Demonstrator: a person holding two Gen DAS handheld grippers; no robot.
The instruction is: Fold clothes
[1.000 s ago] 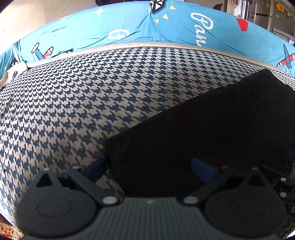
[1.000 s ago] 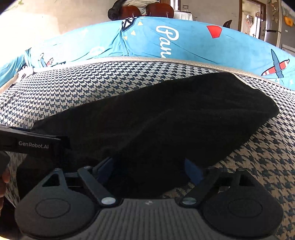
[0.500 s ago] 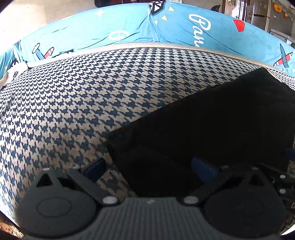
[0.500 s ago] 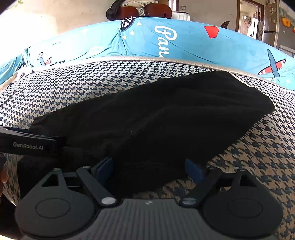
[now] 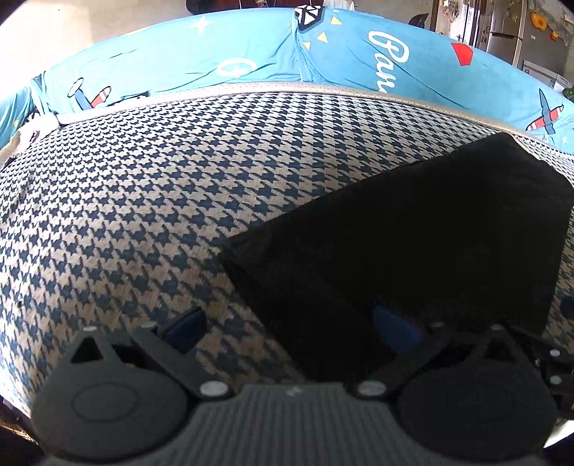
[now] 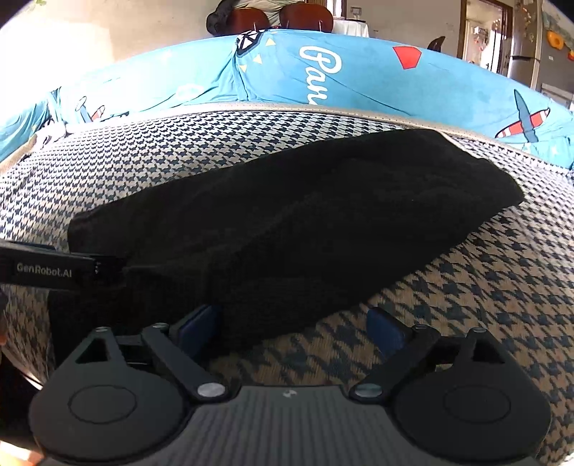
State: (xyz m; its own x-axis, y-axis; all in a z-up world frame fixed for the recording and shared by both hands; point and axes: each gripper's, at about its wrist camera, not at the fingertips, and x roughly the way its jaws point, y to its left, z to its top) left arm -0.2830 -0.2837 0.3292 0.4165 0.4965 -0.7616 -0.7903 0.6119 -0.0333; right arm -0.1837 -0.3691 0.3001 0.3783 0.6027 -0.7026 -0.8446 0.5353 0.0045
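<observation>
A black garment lies folded flat on the houndstooth seat cushion, right of centre in the left wrist view. My left gripper is open at its near left corner, one blue pad over the cushion and the other over the cloth. Seen from the right wrist, the garment stretches across the middle. My right gripper is open at its near edge, with cushion showing between the pads. The left tool's labelled housing reaches in from the left, resting against the garment.
A blue printed cover drapes the backrest behind the seat. Bare houndstooth cushion spreads left of the garment. Brown chairs and a doorway stand far behind the sofa. The seat's front edge drops away at lower left.
Both grippers have drawn back from the garment. Its edge has slid right in the left view and left in the right view, baring cushion between the fingers. The cloth lies still.
</observation>
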